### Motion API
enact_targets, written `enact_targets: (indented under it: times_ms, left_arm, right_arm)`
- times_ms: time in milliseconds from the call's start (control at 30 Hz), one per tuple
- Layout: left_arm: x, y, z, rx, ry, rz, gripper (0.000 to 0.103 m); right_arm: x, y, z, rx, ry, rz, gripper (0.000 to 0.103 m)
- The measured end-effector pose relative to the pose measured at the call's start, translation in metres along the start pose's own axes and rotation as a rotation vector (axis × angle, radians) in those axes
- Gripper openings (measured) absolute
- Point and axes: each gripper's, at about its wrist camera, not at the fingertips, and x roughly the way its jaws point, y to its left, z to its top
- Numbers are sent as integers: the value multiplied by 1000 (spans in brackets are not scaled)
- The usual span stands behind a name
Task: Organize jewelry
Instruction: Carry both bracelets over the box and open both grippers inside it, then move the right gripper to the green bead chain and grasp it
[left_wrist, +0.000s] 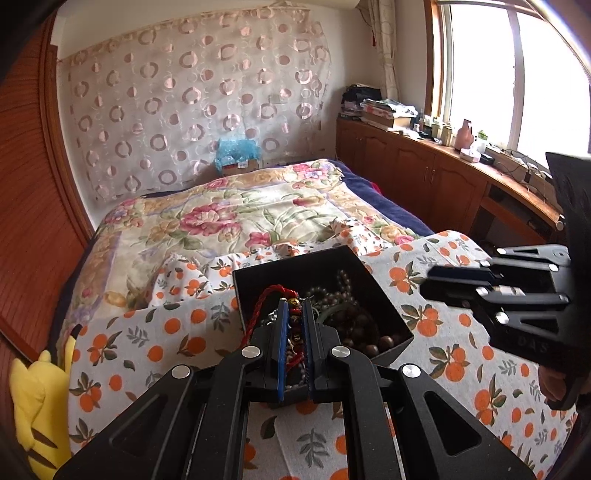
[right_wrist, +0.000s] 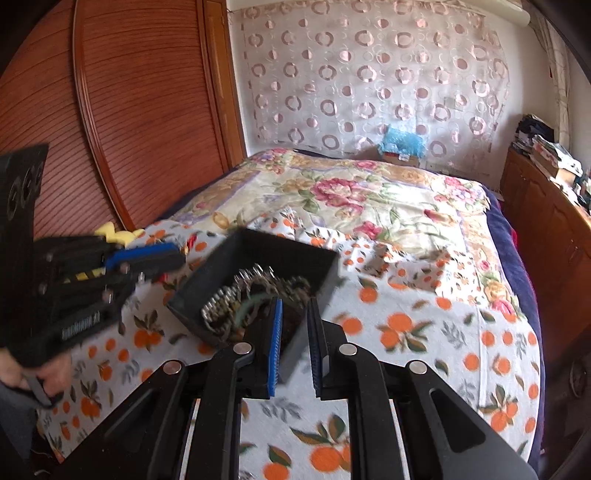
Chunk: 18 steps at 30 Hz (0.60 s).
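A yellow plush toy (left_wrist: 35, 410) lies at eight o'clock. The left tool (left_wrist: 294, 321) is clamped on a red braided cord bracelet (left_wrist: 264, 310) over the black jewelry box (left_wrist: 369, 271), which sits centred on the orange-print cloth (left_wrist: 177, 332) on the bed, holding pearl strands (left_wrist: 341, 288) and brown wooden beads (left_wrist: 364, 328). At three o'clock, the right tool (right_wrist: 295, 321) stands parted, empty.

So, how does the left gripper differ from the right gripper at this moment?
The left gripper is shut on a red cord bracelet, while the right gripper holds nothing, with a clear gap between its pads. The left gripper sits at the box's near-left rim, lifting the bracelet, while the right gripper frames a box corner. Both are black, with blue pads, over the orange-print cloth.
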Motion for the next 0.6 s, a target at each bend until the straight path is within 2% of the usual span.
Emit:
enact_targets:
  times_ms: [233,400,433,533,600]
  left_arm:
    - [19,-8,4,0,2,18,7]
    - [22,-10,4,-3,2,20,7]
    - [21,-10,3,-5,1,18,10]
    - [15,-9,-2,-10,-7,7,34]
    - [12,-10,-6,-5,-8,0,36]
  right_arm:
    - [-8,-6,-39,-25,24,-20,16]
    - [-14,-1,-58,-32,33,-5,16]
    - [-15,0,-61,-31,34,3,16]
    - [-20,3,-73,-28,39,22,16]
    - [-22,7,-82,-29,48,30,16]
